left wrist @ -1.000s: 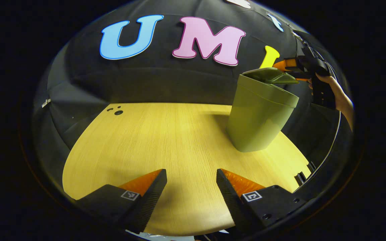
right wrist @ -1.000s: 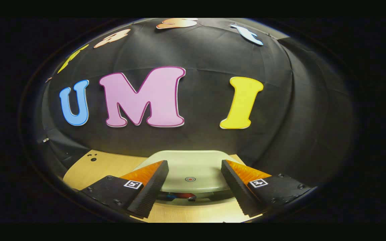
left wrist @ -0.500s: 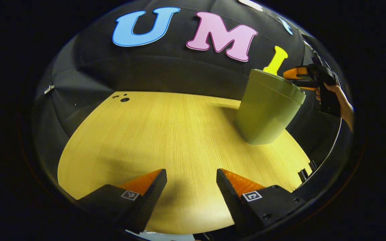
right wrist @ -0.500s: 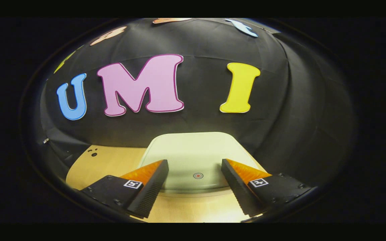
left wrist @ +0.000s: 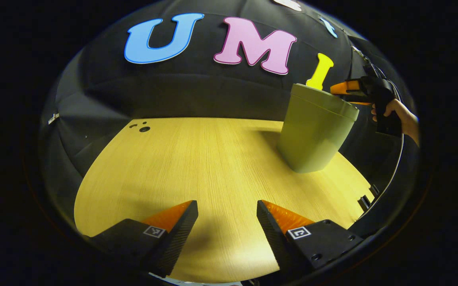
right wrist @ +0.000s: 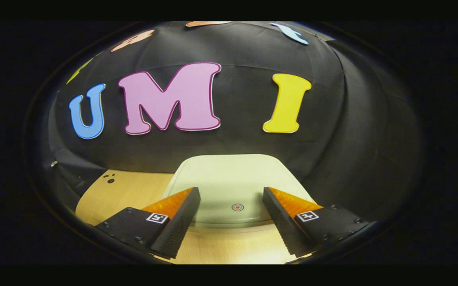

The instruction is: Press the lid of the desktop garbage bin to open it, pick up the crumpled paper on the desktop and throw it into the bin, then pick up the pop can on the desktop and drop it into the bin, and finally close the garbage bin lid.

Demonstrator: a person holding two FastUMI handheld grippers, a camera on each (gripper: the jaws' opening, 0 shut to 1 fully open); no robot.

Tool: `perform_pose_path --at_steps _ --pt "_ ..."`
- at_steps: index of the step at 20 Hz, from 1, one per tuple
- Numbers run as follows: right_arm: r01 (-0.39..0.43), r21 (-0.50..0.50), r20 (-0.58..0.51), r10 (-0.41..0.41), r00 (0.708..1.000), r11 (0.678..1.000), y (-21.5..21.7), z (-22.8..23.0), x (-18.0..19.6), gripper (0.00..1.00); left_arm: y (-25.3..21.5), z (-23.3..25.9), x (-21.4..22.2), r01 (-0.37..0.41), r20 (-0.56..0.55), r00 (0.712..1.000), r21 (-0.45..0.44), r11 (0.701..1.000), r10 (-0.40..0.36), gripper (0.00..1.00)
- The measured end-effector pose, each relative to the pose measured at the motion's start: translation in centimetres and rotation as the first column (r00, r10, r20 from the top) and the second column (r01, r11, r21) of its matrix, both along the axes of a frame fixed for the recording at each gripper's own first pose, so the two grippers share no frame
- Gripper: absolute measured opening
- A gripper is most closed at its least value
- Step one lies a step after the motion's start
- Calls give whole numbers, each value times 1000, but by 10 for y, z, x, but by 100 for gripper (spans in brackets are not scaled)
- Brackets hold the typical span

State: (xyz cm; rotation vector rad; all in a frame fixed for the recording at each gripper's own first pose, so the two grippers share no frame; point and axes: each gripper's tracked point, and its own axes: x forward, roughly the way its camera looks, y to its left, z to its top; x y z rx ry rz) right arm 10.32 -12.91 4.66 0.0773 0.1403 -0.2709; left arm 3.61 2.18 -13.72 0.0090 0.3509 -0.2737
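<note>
An olive-green garbage bin (left wrist: 312,135) stands on the wooden table (left wrist: 197,167) at the right of the left gripper view, its lid (right wrist: 229,182) lying flat and closed. In the right gripper view the pale lid fills the space beyond my right gripper (right wrist: 231,206), which is open just above the lid's near edge, where a small red dot (right wrist: 237,207) is marked. The same right gripper (left wrist: 352,92) appears in the left gripper view beside the bin's top, held by a hand (left wrist: 400,115). My left gripper (left wrist: 227,214) hovers open over bare table.
Small dark holes (left wrist: 143,128) mark the table's far left corner. The black cloth wall runs close behind the bin. The table's right edge (left wrist: 366,198) has a metal rail along it.
The bin lid, tilted open a second ago with coloured contents showing under it, has dropped flat and closed. The right gripper stays over the lid. The left gripper only shifted slightly.
</note>
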Motion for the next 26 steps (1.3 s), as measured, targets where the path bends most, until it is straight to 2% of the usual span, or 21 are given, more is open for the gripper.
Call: perform_pose_path --at_steps 4,7,10,13,18,23,25,26 --pt "2 -10 42 -2 999 1000 1 5 -2 100 -6 14 -1 6 25 1000 -27 1000 -5 95" --pt "20 -13 61 -20 998 1000 4 5 -6 100 -3 32 -3 -6 68 998 -11 1000 7 95" --pt "-12 -18 97 13 995 1000 27 8 -25 99 -3 58 -4 -23 135 991 14 1000 21 95" --pt "-34 -76 135 44 990 997 39 14 -39 99 -9 87 -7 -47 235 971 46 998 35 95" --pt "-104 -182 199 140 970 978 60 28 -74 98 -34 136 -15 -113 336 934 -33 993 118 95" --pt "-204 -163 194 234 953 965 71 17 -111 98 -62 171 -20 -164 385 904 -88 983 185 95" --pt "-216 -125 181 237 955 968 65 4 -122 98 -66 183 -17 -189 413 887 -79 979 204 95" --pt "-223 -94 172 236 956 970 62 -5 -127 98 -70 189 -18 -196 427 880 -75 978 209 91"
